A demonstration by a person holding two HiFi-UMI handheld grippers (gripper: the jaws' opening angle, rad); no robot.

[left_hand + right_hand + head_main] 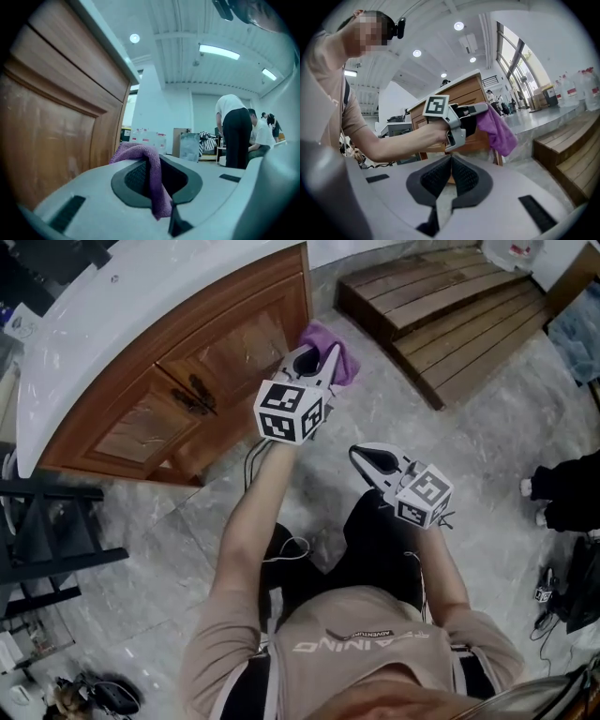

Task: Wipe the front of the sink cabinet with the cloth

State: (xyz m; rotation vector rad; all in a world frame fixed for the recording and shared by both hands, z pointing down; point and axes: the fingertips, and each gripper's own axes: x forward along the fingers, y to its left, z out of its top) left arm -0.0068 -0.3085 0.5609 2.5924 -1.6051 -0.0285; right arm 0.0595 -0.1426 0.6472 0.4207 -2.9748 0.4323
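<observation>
The left claw (317, 367) is clamped on the purple cloth (343, 362): one fold is pinched between its pads, and the rest bunches ahead of the tips and hangs below them. Just to that claw's left stands the wooden sink cabinet (220, 357), with its panelled front close beside the cloth near the cabinet's right-hand edge. Whether cloth and wood actually touch cannot be told. The right claw (359, 455) is closed on nothing, held behind and to the right of the left one, well off the cabinet. Most of the front seems yet to be covered. To wipe well, the person would likely turn the left claw so the loose bunch — not the hard tips — meets the wood. Light pressure and overlapping sweeps along the panels should work, reaching into the moulded grooves and round the door handles (192, 395).
</observation>
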